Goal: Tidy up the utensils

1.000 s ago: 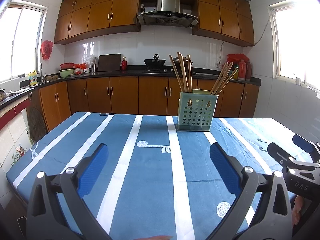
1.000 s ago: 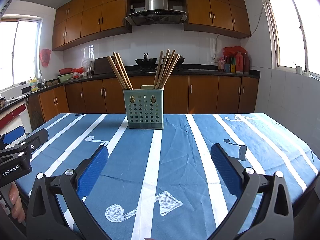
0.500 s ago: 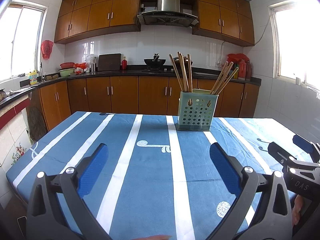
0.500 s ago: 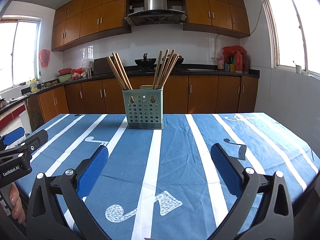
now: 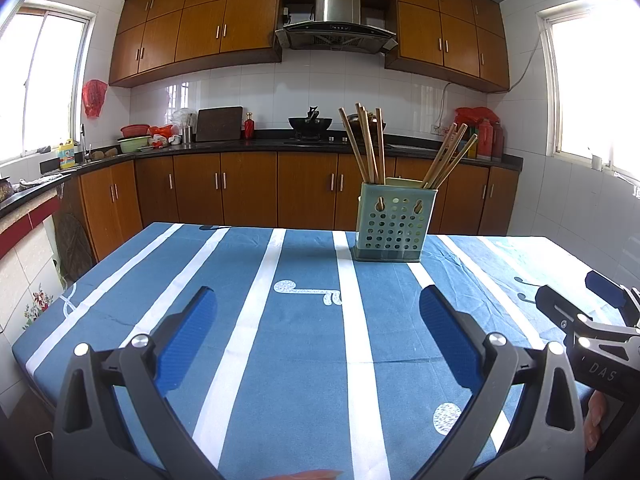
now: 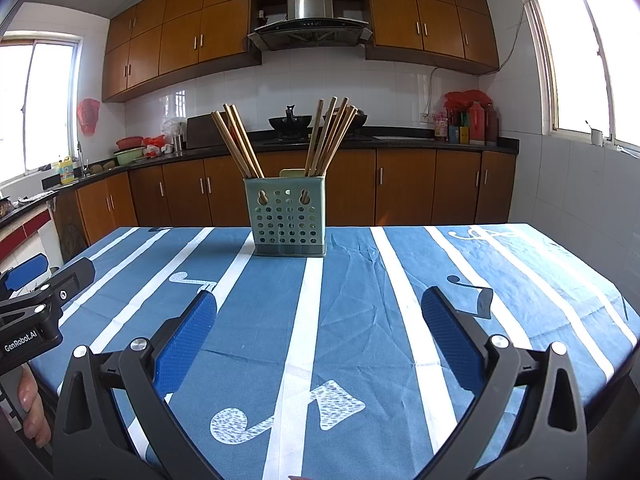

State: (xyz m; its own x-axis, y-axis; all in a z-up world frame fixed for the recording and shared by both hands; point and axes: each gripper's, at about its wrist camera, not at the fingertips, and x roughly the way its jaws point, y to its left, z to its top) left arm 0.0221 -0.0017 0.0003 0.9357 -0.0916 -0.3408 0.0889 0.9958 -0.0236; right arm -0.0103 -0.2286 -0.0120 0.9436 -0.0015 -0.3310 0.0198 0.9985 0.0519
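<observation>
Chopstick lower ends hidden inside holder; table cut off at frame edges; counter bottles too small to identify.

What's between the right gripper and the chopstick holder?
Nothing visible. The right gripper is open and empty, and only bare tablecloth lies between it and the holder. The chopsticks already stand in it.

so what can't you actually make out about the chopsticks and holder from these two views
- Lower ends of the chopsticks: hidden by the holder's front wall in both wrist views.
- How the holder is divided inside: only a tab above the rim shows; the wall hides the rest.
- Exact chopstick count: the sticks overlap in each bundle in both views.
- Right tongs and left tongs: both open and empty; their handles are cut off by the bottom edge.
</observation>
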